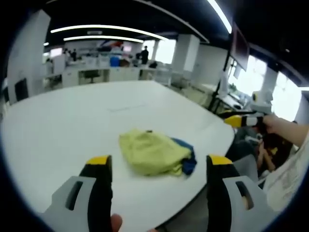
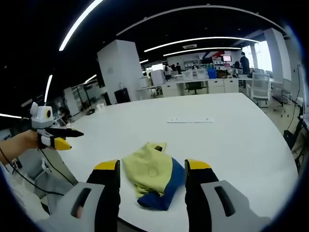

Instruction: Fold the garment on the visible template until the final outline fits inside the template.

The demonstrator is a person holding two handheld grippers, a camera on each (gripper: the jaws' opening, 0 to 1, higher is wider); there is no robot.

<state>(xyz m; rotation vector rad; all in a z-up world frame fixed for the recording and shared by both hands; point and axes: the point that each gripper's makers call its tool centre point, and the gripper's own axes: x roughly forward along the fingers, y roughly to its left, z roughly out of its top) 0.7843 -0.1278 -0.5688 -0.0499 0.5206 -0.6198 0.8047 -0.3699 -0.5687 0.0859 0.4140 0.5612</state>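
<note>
Your left gripper (image 1: 157, 166) hovers with its fingers spread wide and empty. Between and beyond them, the crumpled yellow-and-blue garment (image 1: 155, 152) lies on the white table (image 1: 72, 121) near its edge. Your right gripper (image 2: 152, 174) is likewise released, fingers apart, just short of the garment.

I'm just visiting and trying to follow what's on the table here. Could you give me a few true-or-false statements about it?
1. The garment is yellow and blue. True.
2. The garment lies flat and spread out. False: it is bunched in a heap.
3. The left gripper is clamped on the garment. False: it is open, holding nothing.
4. The right gripper is open. True.
5. The table is white. True.
</note>
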